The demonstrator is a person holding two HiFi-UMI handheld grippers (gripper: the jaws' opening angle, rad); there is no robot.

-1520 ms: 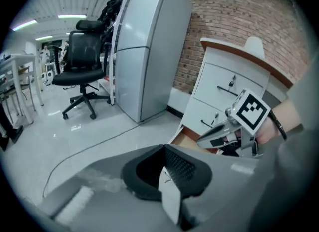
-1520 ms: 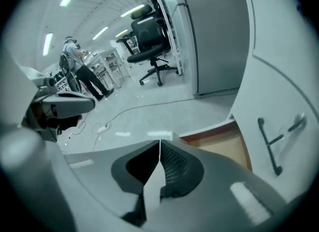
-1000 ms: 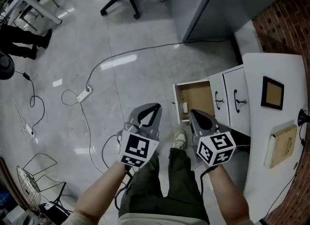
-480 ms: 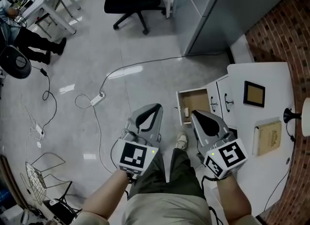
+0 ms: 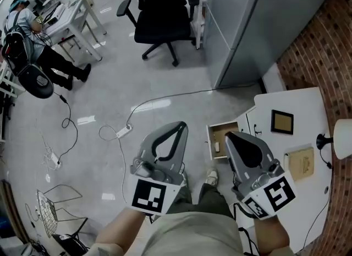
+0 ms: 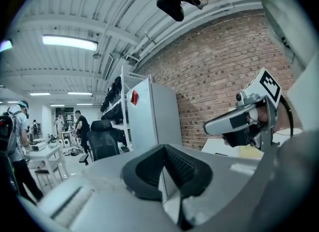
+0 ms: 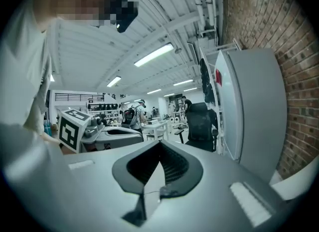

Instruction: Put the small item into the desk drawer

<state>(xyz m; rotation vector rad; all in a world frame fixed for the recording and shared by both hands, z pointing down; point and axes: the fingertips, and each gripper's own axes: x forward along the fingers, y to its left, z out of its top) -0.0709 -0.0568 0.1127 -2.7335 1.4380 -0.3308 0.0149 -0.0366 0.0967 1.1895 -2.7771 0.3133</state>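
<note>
The white desk (image 5: 308, 194) stands at the right in the head view, with its top drawer (image 5: 222, 139) pulled open. A small white item (image 5: 216, 147) lies inside the drawer near its front. My left gripper (image 5: 179, 125) is shut and empty, held over the floor left of the drawer. My right gripper (image 5: 230, 136) is also shut and empty, its tip overlapping the drawer. In the left gripper view the left gripper (image 6: 163, 148) points level across the room. The right gripper (image 7: 160, 143) does the same in its own view.
On the desk lie a framed picture (image 5: 281, 121), a book (image 5: 301, 161) and a lamp (image 5: 341, 145). A grey cabinet (image 5: 258, 23) and a black office chair (image 5: 159, 12) stand behind. A power strip with cable (image 5: 124, 132) lies on the floor. A person (image 5: 33, 45) is at far left.
The head view has pulled back and up, so desk and drawer look smaller and farther. Both grippers have risen closer to the camera. Their jaws stay shut.
</note>
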